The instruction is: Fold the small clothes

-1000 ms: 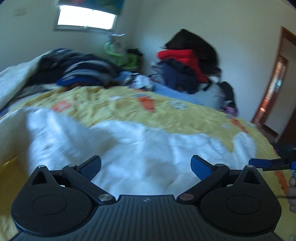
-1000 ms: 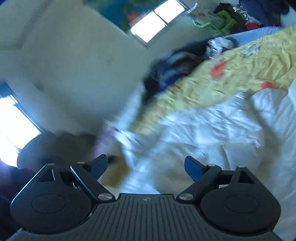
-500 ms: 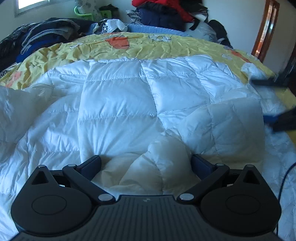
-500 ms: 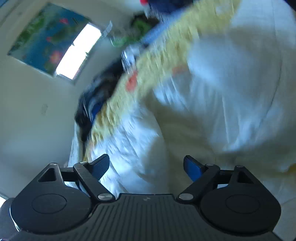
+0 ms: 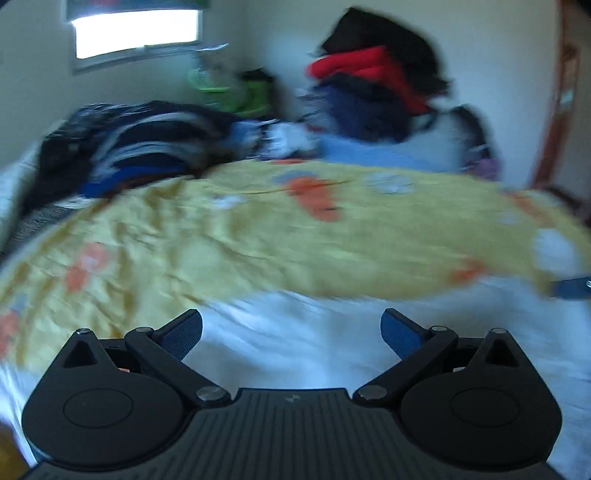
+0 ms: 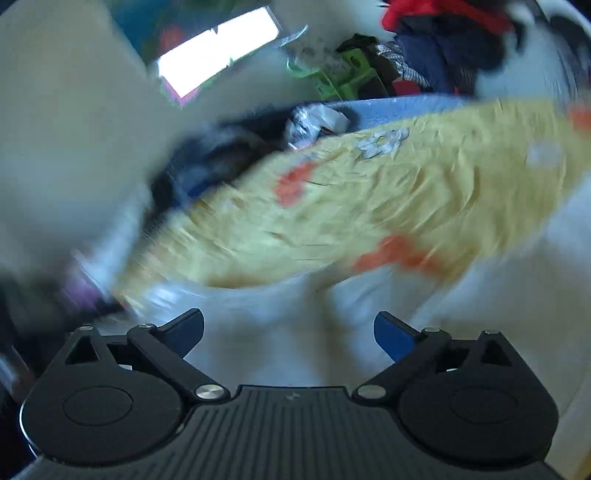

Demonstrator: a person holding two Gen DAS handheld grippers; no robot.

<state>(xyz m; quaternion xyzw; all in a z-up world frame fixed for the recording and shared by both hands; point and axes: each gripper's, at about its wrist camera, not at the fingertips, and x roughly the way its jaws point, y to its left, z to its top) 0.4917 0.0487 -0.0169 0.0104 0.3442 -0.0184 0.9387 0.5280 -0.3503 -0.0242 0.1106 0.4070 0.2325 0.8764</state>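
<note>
Jacket (image 5: 332, 343), white and padded, lies just below and ahead of both grippers, left (image 5: 291, 332) and right (image 6: 288, 328), jaws spread wide, the right's just opened further, nothing pinched.

A home bedroom is shown: a bed (image 5: 55, 173) spread with a yellow patterned sheet (image 5: 295, 236), clothes piled (image 5: 373, 85) against the wall, and a small window (image 5: 136, 33) above.
</note>
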